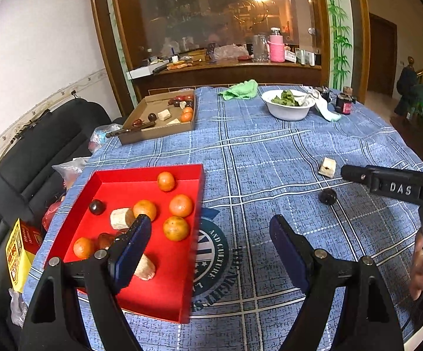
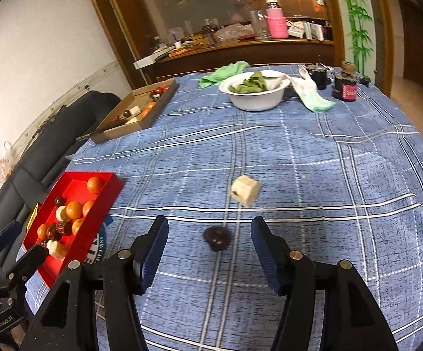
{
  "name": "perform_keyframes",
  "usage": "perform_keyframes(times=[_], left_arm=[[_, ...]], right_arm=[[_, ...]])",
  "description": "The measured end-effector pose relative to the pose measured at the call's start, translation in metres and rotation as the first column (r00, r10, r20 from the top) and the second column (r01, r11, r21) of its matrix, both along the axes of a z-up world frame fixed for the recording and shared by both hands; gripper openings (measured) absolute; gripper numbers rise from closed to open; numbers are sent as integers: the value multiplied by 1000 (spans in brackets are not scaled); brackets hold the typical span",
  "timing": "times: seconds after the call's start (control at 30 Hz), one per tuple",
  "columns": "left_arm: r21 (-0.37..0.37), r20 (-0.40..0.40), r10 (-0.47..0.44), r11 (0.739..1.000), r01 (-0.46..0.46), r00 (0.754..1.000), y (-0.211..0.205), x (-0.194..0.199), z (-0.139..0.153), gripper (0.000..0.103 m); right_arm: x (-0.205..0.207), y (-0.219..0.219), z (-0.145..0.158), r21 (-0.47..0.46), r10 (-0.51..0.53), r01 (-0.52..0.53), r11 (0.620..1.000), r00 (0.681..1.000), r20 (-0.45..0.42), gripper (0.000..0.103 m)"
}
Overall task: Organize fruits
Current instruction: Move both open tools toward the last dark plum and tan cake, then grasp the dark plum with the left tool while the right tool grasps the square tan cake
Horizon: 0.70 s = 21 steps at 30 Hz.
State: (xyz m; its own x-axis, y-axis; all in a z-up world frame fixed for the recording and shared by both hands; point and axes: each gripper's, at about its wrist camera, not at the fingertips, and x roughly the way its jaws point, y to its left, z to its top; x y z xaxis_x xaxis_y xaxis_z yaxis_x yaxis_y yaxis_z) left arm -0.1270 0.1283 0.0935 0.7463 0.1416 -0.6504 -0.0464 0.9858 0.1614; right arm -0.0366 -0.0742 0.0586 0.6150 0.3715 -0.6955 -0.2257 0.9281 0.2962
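Note:
A red tray (image 1: pixel 164 286) lies at the table's left front, also in the right wrist view (image 2: pixel 73 182). It holds several oranges (image 1: pixel 176 228), dark round fruits (image 1: pixel 96 206) and pale fruit chunks (image 1: pixel 121 218). My left gripper (image 1: pixel 211 234) is open and empty, its left finger over the tray's right part. My right gripper (image 2: pixel 210 239) is open, with a dark round fruit (image 2: pixel 217 237) on the cloth between its fingertips. A pale chunk (image 2: pixel 245 190) lies just beyond it. Both loose pieces show in the left wrist view: the fruit (image 1: pixel 328 196) and the chunk (image 1: pixel 327 167).
A cardboard box (image 1: pixel 141 136) with more fruit and a knife stands at the far left edge. A white bowl (image 2: pixel 255 101) of greens, a green cloth (image 2: pixel 223 73), a white cloth (image 2: pixel 311 90) and dark jars (image 2: pixel 345 86) stand at the back. A black sofa (image 1: pixel 21 161) is left of the table.

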Motion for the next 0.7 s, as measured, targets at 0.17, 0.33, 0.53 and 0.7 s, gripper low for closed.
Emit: perform_keyframes(times=[0.17,0.33,0.53,0.7], left_arm=[[-2,-28,-4,1000,4,1000,-1,8,-9,82],[-7,-56,-9,1000,9,998,-1,16,-18,82],[-21,-87,-15,1000,13,996,-1,26,-27,82],[-102,-112,-37,994,26,993,6,34,-33,82]], right_arm=[[9,-14,-6,8,-33,33,999,999,-22,63],[18,-20,-12,8,-53,53,999,998,-41,63],[30,-27,-19,14,-71,72,997,995,-65,63],[49,-48,-20,71,-111,118,991,990,-87,63]])
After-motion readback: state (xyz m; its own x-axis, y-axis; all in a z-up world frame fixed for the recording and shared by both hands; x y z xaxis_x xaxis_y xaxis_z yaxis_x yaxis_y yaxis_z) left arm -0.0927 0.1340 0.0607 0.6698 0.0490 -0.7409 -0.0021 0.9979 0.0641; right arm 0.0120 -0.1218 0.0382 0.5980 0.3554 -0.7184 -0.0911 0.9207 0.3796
